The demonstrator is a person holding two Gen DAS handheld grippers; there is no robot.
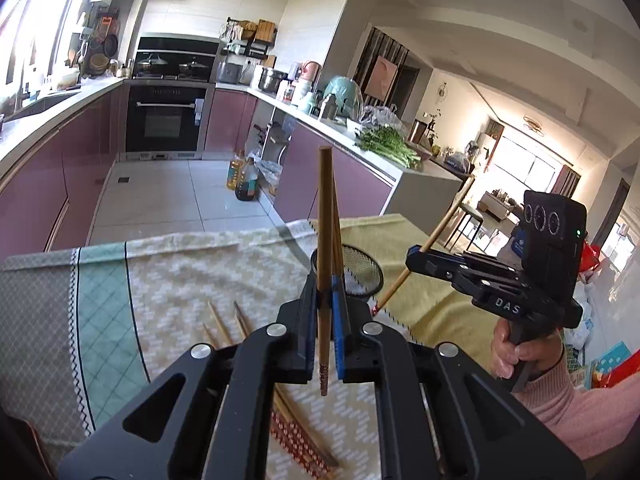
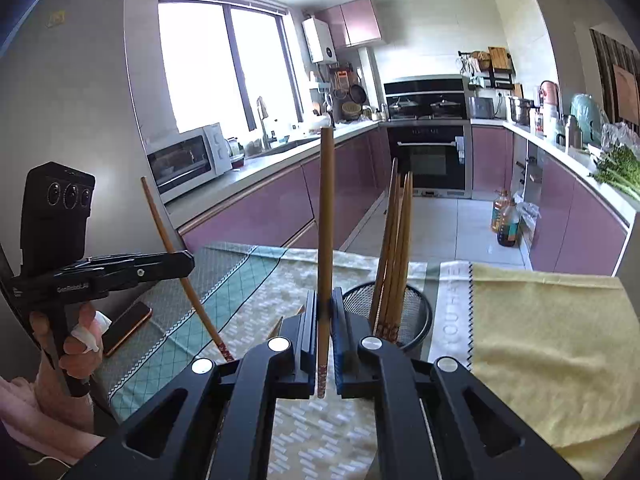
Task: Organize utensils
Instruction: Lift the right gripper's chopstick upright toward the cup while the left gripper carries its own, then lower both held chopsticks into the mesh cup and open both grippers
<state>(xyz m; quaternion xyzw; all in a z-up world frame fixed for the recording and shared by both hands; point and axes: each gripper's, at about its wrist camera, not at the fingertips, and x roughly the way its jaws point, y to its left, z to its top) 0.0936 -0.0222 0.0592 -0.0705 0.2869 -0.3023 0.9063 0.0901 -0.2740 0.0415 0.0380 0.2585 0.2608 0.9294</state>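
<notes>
In the left wrist view my left gripper (image 1: 326, 286) is shut on a brown chopstick (image 1: 324, 216) that stands nearly upright, its patterned end hanging below the pads. Behind it sits a black mesh holder (image 1: 362, 276). To the right, my right gripper (image 1: 414, 259) grips a slanted chopstick (image 1: 438, 230). In the right wrist view my right gripper (image 2: 325, 302) is shut on an upright chopstick (image 2: 326, 208). The mesh holder (image 2: 418, 314) just beyond it has several chopsticks (image 2: 396, 240) in it. My left gripper (image 2: 189, 259) shows at the left, clamping its chopstick (image 2: 168, 240).
Loose chopsticks (image 1: 224, 322) lie on the patterned cloth (image 1: 192, 280), and more (image 1: 304, 432) lie under my left gripper. A yellow towel (image 2: 540, 340) covers the right side. A phone (image 2: 128, 328) lies near the left hand. Kitchen counters and floor bottles (image 2: 506, 222) are beyond.
</notes>
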